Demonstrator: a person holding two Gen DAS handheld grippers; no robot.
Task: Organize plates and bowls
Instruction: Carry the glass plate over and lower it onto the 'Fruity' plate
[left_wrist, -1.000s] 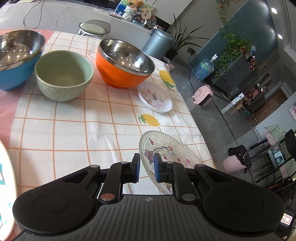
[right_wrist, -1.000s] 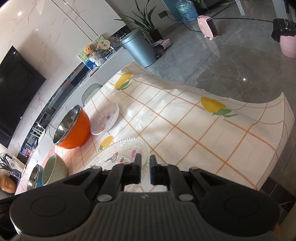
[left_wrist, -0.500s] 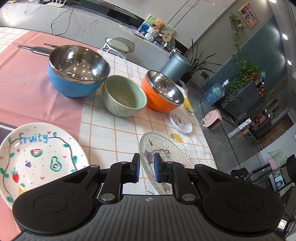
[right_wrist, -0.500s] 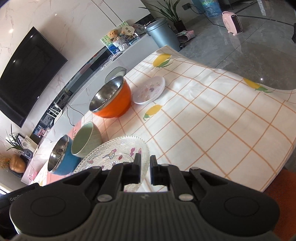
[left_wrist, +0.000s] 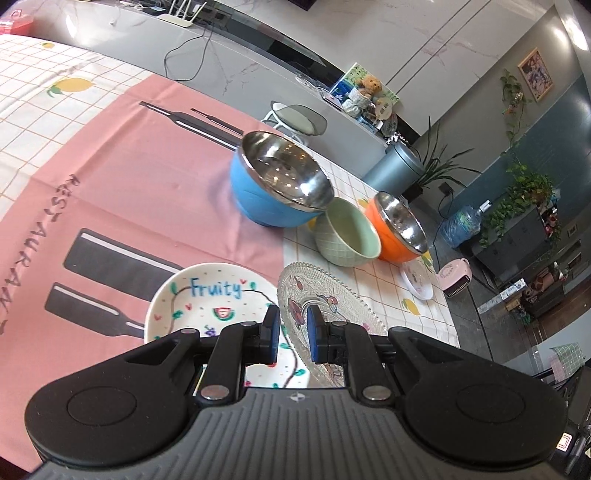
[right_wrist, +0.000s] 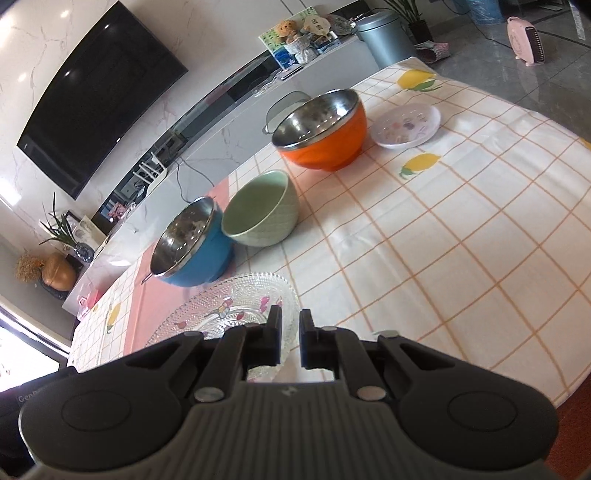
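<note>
Two tools, left tool (left_wrist: 291, 334) and right tool (right_wrist: 290, 338), each pinching one glass plate (left_wrist: 325, 288), three bowls, two other plates

Marble walls, a wall-mounted TV (right_wrist: 96, 99), grey glossy floor (right_wrist: 517, 48), potted plants (left_wrist: 439, 170).

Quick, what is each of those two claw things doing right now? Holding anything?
Left gripper: closed on the glass plate rim.
Right gripper: closed on the same plate's opposite rim.
</note>
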